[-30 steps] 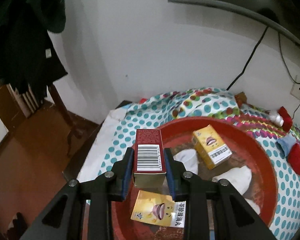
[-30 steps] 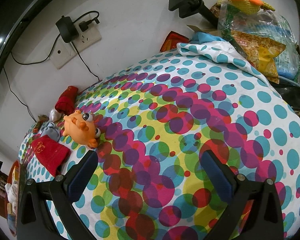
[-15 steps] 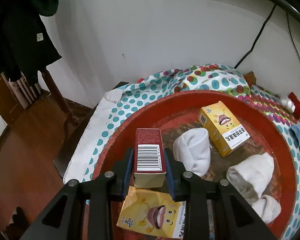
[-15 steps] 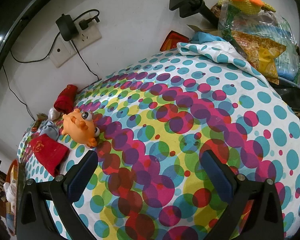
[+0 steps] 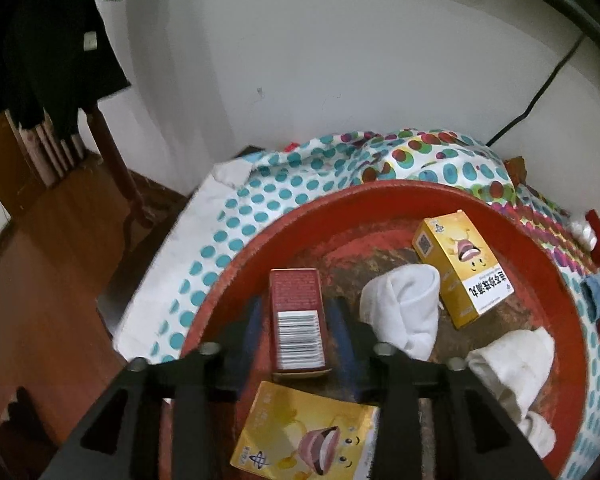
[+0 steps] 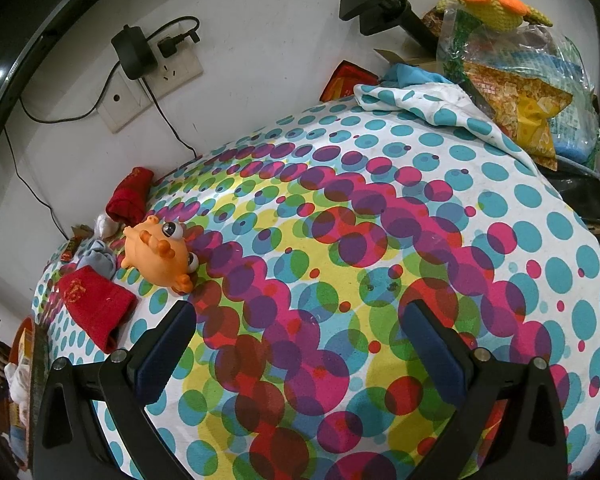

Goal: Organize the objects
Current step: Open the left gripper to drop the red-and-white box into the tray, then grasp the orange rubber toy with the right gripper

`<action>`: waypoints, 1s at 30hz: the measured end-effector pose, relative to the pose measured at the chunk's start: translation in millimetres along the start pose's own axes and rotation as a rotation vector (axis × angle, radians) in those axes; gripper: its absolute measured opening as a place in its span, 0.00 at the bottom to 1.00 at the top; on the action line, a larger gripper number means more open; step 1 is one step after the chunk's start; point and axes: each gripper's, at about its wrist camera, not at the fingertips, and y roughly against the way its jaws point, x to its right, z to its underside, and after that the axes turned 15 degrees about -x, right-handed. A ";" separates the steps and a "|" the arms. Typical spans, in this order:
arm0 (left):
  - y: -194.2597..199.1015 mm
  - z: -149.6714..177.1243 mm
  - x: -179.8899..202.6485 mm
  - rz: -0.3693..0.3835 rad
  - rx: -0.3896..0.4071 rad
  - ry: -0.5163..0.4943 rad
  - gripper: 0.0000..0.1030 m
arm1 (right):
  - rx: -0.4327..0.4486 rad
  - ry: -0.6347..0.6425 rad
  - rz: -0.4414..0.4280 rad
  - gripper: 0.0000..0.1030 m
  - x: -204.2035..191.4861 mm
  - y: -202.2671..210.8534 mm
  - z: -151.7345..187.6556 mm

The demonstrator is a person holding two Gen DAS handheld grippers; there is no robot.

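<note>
A dark red box (image 5: 298, 318) with a barcode lies in the red basin (image 5: 380, 196), leaning on a yellow box (image 5: 308, 436) at the near edge. My left gripper (image 5: 298, 320) straddles the red box; its jaws are opening and gaps show on both sides of the box. A second yellow box (image 5: 462, 266) and white socks (image 5: 404, 316) lie further right in the basin. Over the dotted cloth (image 6: 340, 240), my right gripper (image 6: 296, 320) stands open with nothing between its fingers. An orange fish toy (image 6: 160, 254) and a red sock (image 6: 96, 312) lie to its left.
Another red sock (image 6: 130, 196) and a grey sock (image 6: 98, 260) lie by the wall under a socket with a charger (image 6: 134, 54). Bags and a yellow knitted toy (image 6: 500, 8) pile up at the back right. Left of the basin the table drops to a wooden floor (image 5: 40, 280).
The left gripper came down into the basin with the red box, then its jaws spread and the box tipped flat onto the basin floor. The right gripper has kept still.
</note>
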 end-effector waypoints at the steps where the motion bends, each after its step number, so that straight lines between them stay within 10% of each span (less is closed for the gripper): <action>1: 2.5 0.7 -2.1 0.021 0.002 0.011 0.53 | 0.000 0.000 0.001 1.00 -0.1 0.0 0.0; 11: 118.7 95.2 36.6 0.262 0.309 -0.132 0.58 | -0.014 0.020 0.035 1.00 -1.3 -2.5 -0.2; 19: 101.6 210.6 97.0 0.463 0.227 -0.216 0.60 | -0.034 0.265 0.133 1.00 -47.3 -6.3 2.6; 27: 86.2 215.4 113.4 0.468 0.188 -0.287 0.60 | -0.053 0.292 0.183 0.99 -98.5 -25.0 -30.3; 30: 83.3 214.5 113.3 0.474 0.174 -0.284 0.60 | -0.092 0.300 0.184 0.72 -110.6 -43.2 -38.8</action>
